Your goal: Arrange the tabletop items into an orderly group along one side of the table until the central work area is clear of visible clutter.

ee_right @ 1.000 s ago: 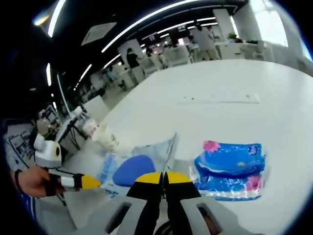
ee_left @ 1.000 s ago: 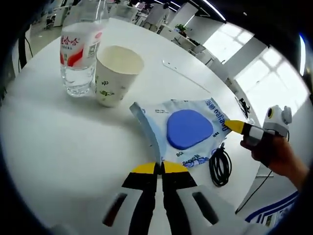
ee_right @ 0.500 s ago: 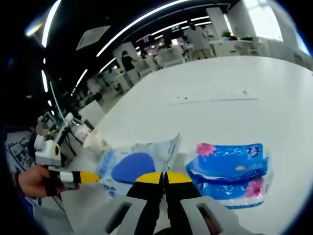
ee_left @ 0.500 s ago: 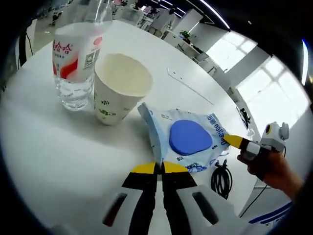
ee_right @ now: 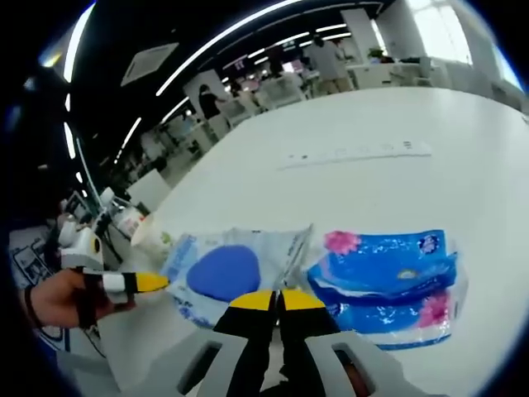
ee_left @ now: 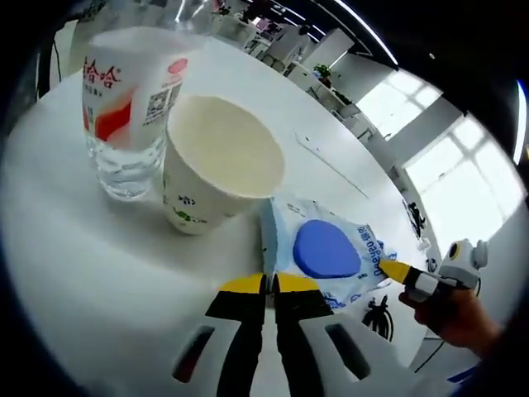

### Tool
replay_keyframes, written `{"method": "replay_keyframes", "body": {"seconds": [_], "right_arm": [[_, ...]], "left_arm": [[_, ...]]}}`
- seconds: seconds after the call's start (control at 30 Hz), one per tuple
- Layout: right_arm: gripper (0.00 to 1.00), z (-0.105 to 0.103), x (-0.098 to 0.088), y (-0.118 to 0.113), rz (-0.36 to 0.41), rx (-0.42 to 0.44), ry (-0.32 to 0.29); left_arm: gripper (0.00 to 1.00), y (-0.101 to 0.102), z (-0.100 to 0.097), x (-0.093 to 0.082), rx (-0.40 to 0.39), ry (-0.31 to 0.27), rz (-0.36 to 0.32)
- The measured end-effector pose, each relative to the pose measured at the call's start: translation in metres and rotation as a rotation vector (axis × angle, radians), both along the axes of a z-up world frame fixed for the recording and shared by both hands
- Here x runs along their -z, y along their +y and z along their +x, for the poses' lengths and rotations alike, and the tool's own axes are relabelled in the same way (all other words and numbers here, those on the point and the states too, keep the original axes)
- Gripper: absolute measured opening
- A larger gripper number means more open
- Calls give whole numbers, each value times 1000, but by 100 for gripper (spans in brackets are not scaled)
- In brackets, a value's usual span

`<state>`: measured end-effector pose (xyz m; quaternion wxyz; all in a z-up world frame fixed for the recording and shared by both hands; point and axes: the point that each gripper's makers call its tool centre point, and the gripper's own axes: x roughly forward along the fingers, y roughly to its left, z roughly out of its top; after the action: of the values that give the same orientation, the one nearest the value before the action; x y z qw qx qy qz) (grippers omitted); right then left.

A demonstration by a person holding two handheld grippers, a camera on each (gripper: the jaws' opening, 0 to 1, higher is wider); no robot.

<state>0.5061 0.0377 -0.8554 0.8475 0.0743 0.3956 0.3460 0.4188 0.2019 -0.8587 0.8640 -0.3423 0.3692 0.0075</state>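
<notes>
Left gripper (ee_left: 270, 284): yellow-tipped jaws pressed together on the near edge of a clear plastic pouch holding a blue oval pad (ee_left: 326, 252), which lies flat on the round white table (ee_left: 99, 265). Right gripper (ee_right: 278, 299): jaws likewise closed on the opposite edge of the same pouch (ee_right: 235, 269); its yellow tip appears in the left gripper view at the pouch's far corner, held by a hand (ee_left: 455, 314).

Just beyond the pouch stands a cream paper cup with green print (ee_left: 216, 174), upright, apparently touching the pouch edge. Beside the cup stands a clear water bottle with a red-and-white label (ee_left: 128, 99).

A blue floral tissue pack (ee_right: 388, 277) lies beside the pouch. A coiled black cable (ee_left: 378, 318) lies near the table edge.
</notes>
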Motion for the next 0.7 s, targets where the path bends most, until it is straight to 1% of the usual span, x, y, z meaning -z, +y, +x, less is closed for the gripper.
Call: {"method": "replay_keyframes", "body": {"seconds": [0.1, 0.23, 0.47, 0.53, 0.6, 0.7], "right_arm": [[0, -2, 2, 4, -7, -13, 3], [0, 0, 13, 8, -12, -19, 22], [0, 1, 16, 10, -22, -14, 35], [0, -4, 13, 9, -21, -13, 38], [0, 0, 18, 11, -15, -11, 45], [0, 0, 19, 10, -18, -4, 54]], "left_arm": [[0, 8, 1, 2, -36, -1, -15], [0, 13, 2, 1, -71, -4, -27], [0, 14, 4, 4, -96, -4, -43], [0, 15, 5, 4, -100, -6, -45], [1, 16, 6, 3, -108, -8, -48], [1, 17, 8, 4, -113, -10, -53]]}}
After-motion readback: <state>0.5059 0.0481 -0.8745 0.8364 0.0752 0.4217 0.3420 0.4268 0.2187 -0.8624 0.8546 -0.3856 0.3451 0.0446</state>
